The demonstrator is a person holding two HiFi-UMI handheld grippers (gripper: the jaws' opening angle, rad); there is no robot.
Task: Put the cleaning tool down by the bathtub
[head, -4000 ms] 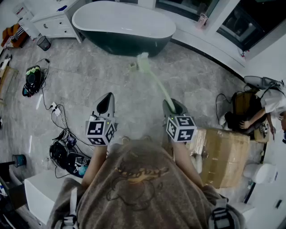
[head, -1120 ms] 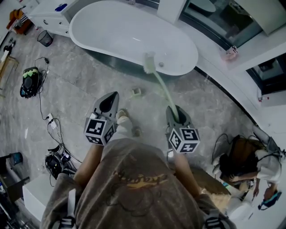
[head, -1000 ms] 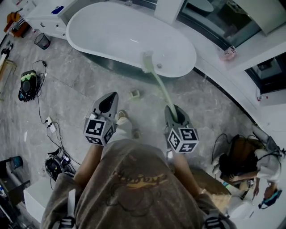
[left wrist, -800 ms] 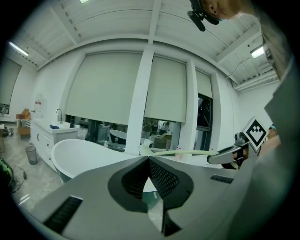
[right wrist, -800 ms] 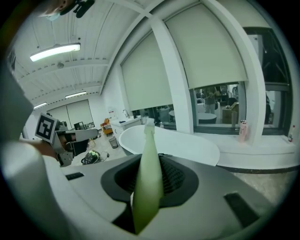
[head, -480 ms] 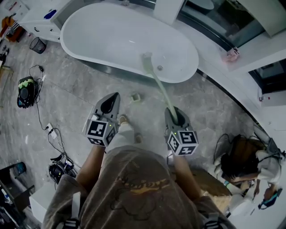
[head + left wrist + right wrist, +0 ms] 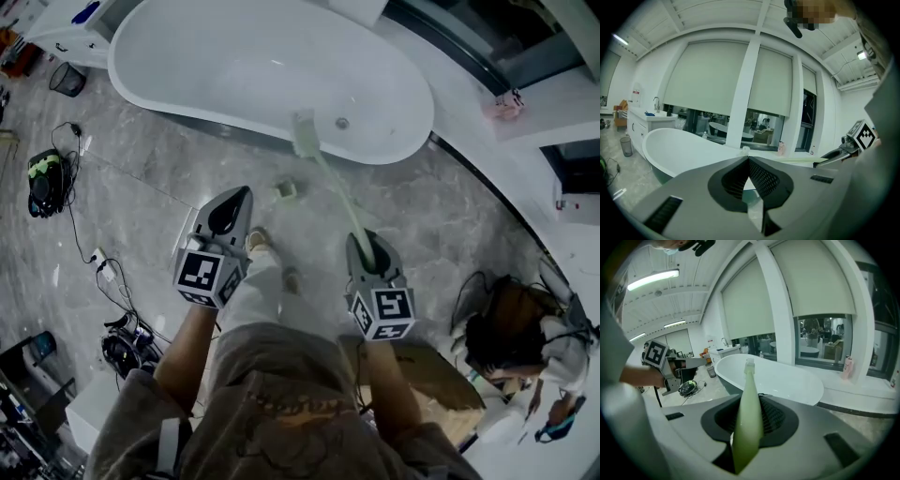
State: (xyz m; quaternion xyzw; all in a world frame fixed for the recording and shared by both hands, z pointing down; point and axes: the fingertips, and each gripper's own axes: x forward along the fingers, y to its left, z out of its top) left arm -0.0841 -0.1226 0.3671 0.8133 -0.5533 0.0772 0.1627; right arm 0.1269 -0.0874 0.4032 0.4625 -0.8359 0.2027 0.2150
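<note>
The cleaning tool (image 7: 330, 183) is a pale green long-handled brush. My right gripper (image 7: 367, 246) is shut on the lower end of its handle, and its head reaches out to the near rim of the white bathtub (image 7: 216, 66). In the right gripper view the handle (image 7: 747, 418) runs out between the jaws toward the bathtub (image 7: 787, 380). My left gripper (image 7: 239, 199) hangs beside it over the floor, shut with nothing in it. In the left gripper view my left gripper (image 7: 748, 160) has its jaw tips meeting, with the bathtub (image 7: 675, 150) beyond.
A small pale block (image 7: 286, 190) lies on the marble floor near the tub. Cables and devices (image 7: 45, 178) and a bin (image 7: 67, 80) are at left. A cardboard box (image 7: 441, 375) and a crouching person (image 7: 511, 347) are at right. A pink bottle (image 7: 511, 101) stands on the ledge.
Both grippers have moved closer to the bathtub and sunk a little, the brush still in the right one. The tub now fills more of the head view.
</note>
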